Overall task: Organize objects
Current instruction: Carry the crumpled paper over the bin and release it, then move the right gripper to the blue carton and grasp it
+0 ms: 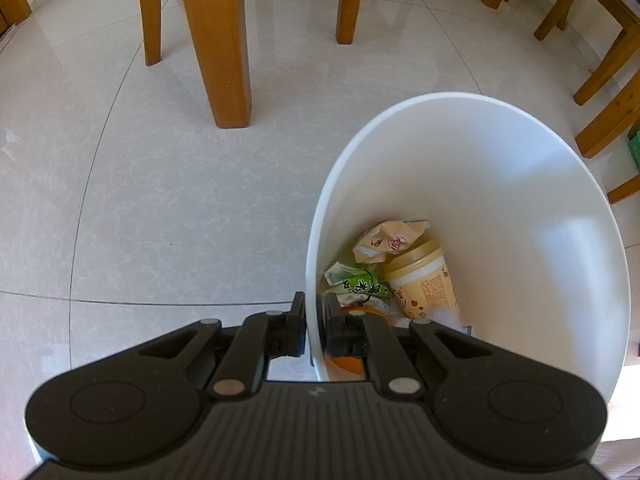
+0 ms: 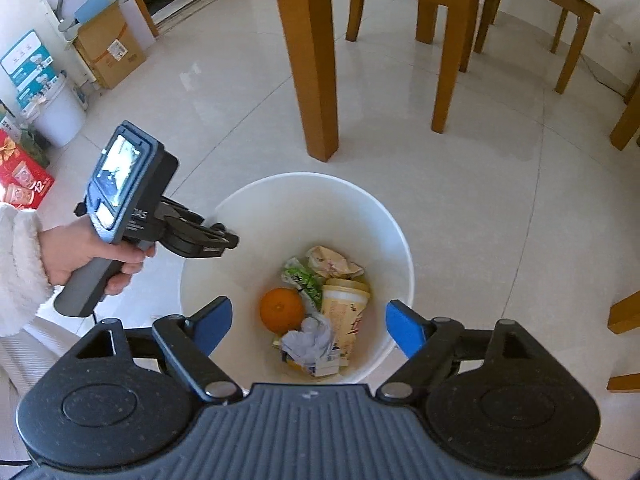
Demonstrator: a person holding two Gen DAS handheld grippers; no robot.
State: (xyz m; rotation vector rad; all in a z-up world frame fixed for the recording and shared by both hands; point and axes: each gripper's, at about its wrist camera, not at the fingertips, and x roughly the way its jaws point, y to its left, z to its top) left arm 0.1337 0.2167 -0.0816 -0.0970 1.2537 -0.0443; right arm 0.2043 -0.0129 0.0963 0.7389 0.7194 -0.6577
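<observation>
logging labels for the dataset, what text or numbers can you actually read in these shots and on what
"12": red gift box by the wall.
"DAS", start cut off: side of the left gripper.
Red characters on the crumpled beige wrapper: too blurred to read.
Dark characters on the green packet: not readable.
Print on the paper cup, cardboard box label and blue-white boxes: too small.

left gripper [image 1: 313,322] clamping white bin [image 1: 520,200] rim
</observation>
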